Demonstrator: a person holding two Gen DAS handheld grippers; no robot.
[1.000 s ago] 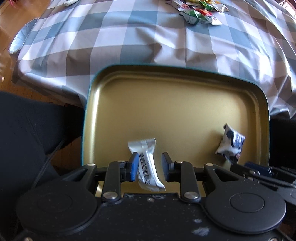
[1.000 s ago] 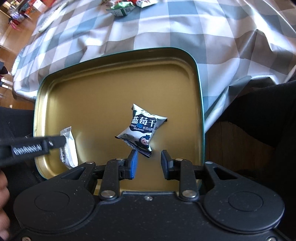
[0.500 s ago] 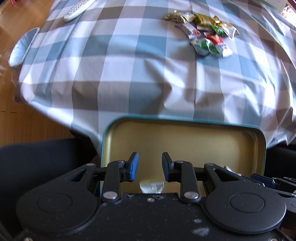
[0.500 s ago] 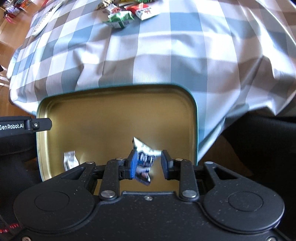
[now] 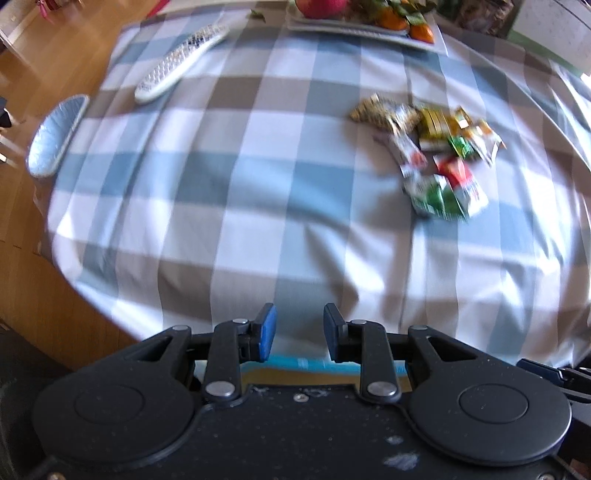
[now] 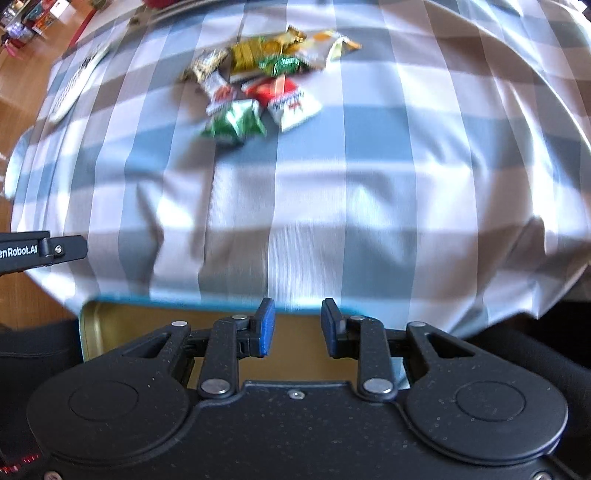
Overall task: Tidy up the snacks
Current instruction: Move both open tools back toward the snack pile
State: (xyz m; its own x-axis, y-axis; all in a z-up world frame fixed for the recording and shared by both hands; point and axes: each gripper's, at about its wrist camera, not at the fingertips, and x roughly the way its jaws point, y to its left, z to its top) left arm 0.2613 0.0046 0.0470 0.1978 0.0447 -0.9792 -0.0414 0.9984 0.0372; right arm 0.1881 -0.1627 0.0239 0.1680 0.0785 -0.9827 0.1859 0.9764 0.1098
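Observation:
A pile of snack packets (image 5: 436, 155) in green, red, yellow and brown wrappers lies on the checked tablecloth, far right in the left wrist view and at upper middle (image 6: 258, 85) in the right wrist view. My left gripper (image 5: 299, 332) hangs open over the cloth's near edge with nothing between its blue pads. My right gripper (image 6: 297, 325) is open and empty too, above the far rim of the gold tin tray (image 6: 110, 325). Only a strip of that tray (image 5: 306, 373) shows under the left gripper. The packets inside the tray are hidden.
A white remote control (image 5: 177, 62) and a pale oval dish (image 5: 55, 136) lie at the table's left side. A plate of fruit (image 5: 365, 18) stands at the far edge. Wooden floor (image 5: 44, 55) lies to the left. The left tool's arm (image 6: 40, 251) shows in the right wrist view.
Both grippers moved away from the tray toward the table, leaving the white packet and the blue packet inside it. The tray slid nearly out of view and the snack pile came closer.

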